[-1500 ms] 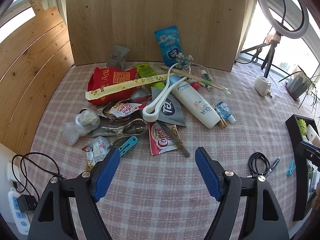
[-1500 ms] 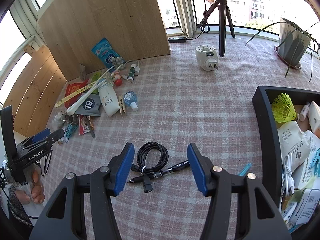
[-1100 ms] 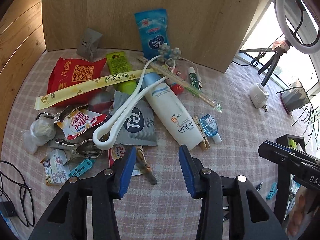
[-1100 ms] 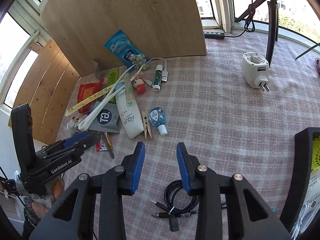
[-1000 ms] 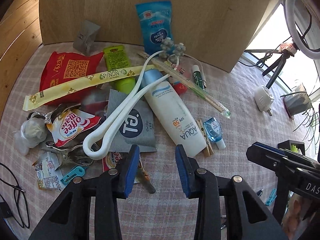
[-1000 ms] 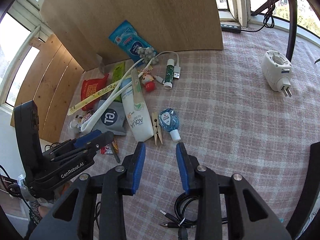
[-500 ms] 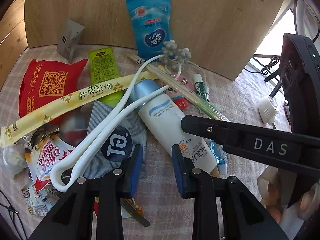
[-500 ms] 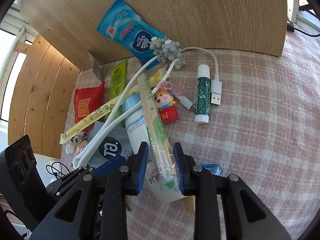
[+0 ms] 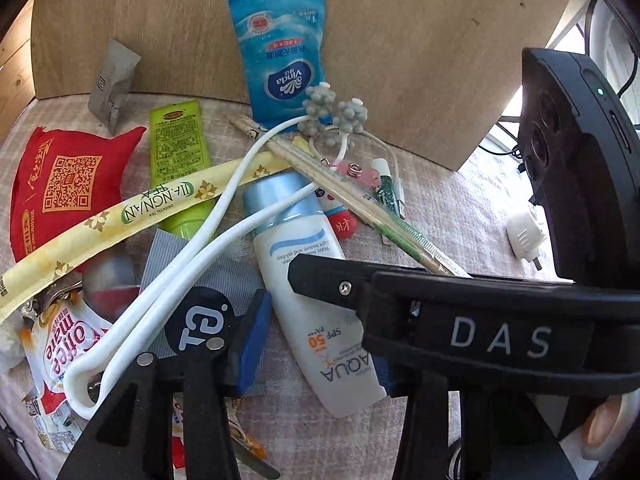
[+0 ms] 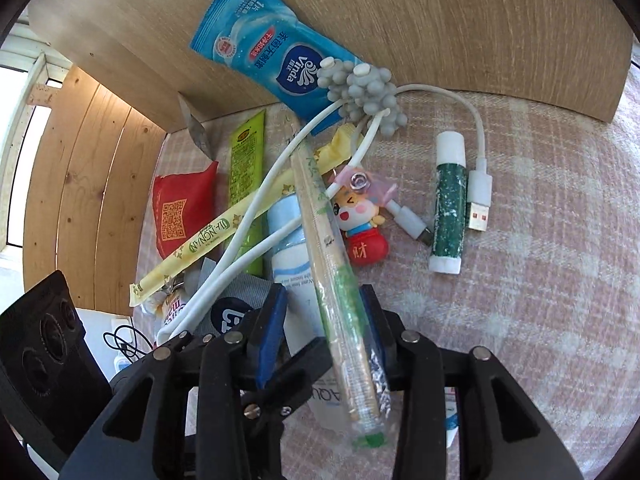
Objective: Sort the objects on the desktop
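A pile of small things lies on a pink checked tablecloth (image 10: 540,280) against an upright wooden board (image 9: 400,40) at the far edge of the table. The left gripper (image 9: 316,344) reaches down over the white sunscreen tube (image 9: 308,280), which lies lengthwise between its blue pads; the jaws have just been opening and stand about half apart, and the left pad (image 9: 252,344) does not press on the tube, while the right pad is mostly hidden behind the black body of the other tool crossing the view. The right gripper (image 10: 324,332) comes down over the same spot, and a wrapped pair of chopsticks (image 10: 332,280) runs between its fingers, lying across the tube; its jaws have also just been opening, about half apart, and the pads stand clear of the wrapper on both sides. A white looped cord (image 9: 192,248) crosses the tube's blue cap, ending in a grey beaded knob (image 10: 364,92) near the board. Leaning on the board is a blue tissue pack (image 9: 280,52). Toward the left side of the table lie a green tube (image 9: 176,156), a long yellow tea sachet (image 9: 132,216) and a red packet (image 9: 60,176). Right of the chopsticks are a small cartoon figure (image 10: 360,224), a green glue stick (image 10: 448,200) and a white USB cable (image 10: 476,188). A fingertip (image 9: 604,428) shows at the lower right of the left view.
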`<state>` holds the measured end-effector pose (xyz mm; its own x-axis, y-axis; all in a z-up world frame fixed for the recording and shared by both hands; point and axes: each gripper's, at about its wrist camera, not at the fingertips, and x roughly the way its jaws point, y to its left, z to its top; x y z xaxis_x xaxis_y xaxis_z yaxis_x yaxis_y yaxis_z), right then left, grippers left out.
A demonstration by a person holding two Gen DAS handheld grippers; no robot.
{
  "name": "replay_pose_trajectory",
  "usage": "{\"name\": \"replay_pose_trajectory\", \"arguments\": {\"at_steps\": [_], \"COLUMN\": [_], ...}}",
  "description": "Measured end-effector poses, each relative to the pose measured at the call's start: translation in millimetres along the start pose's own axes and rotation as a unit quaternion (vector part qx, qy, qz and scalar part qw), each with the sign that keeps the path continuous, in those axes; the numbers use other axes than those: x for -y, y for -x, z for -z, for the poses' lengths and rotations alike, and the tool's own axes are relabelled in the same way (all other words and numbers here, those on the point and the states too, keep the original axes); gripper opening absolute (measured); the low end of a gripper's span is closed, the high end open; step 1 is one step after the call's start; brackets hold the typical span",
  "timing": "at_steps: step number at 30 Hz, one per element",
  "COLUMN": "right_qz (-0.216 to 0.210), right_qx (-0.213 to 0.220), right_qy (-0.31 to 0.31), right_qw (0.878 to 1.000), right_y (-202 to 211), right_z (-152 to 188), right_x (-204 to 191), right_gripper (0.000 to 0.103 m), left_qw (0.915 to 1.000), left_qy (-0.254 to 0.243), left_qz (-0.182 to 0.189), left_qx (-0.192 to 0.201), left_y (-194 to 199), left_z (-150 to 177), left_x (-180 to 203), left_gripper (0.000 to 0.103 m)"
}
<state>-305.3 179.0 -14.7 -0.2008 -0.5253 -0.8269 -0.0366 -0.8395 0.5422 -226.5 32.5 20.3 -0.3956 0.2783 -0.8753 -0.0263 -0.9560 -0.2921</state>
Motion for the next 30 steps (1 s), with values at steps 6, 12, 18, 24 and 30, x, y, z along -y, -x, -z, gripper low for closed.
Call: {"name": "replay_pose_trajectory", "arguments": {"at_steps": [6, 12, 18, 24, 30], "right_qz": [-0.015, -0.021, -0.025, -0.047, -0.036], "right_qx": [0.009, 0.024, 0.045, 0.048, 0.057], "right_qy": [-0.023, -0.038, -0.058, -0.071, -0.074], "right_qw": [1.0, 0.999, 0.997, 0.995, 0.995], "right_y": [7, 19, 30, 34, 47], "right_z": [31, 72, 116, 140, 157], "right_x": [10, 18, 25, 31, 22], "right_gripper": [0.036, 0.036, 0.036, 0.034, 0.034], "left_qw": [0.9992, 0.998, 0.9962, 0.9957, 0.9951], "left_qy": [-0.013, -0.036, -0.067, -0.063, -0.072], "left_qz": [0.035, 0.048, 0.048, 0.06, 0.064], "left_qx": [-0.014, -0.02, -0.028, -0.032, -0.024], "left_y": [8, 21, 25, 19, 41], "left_z": [24, 58, 86, 97, 109], "left_x": [3, 19, 35, 35, 43], "left_gripper": [0.045, 0.045, 0.046, 0.047, 0.047]}}
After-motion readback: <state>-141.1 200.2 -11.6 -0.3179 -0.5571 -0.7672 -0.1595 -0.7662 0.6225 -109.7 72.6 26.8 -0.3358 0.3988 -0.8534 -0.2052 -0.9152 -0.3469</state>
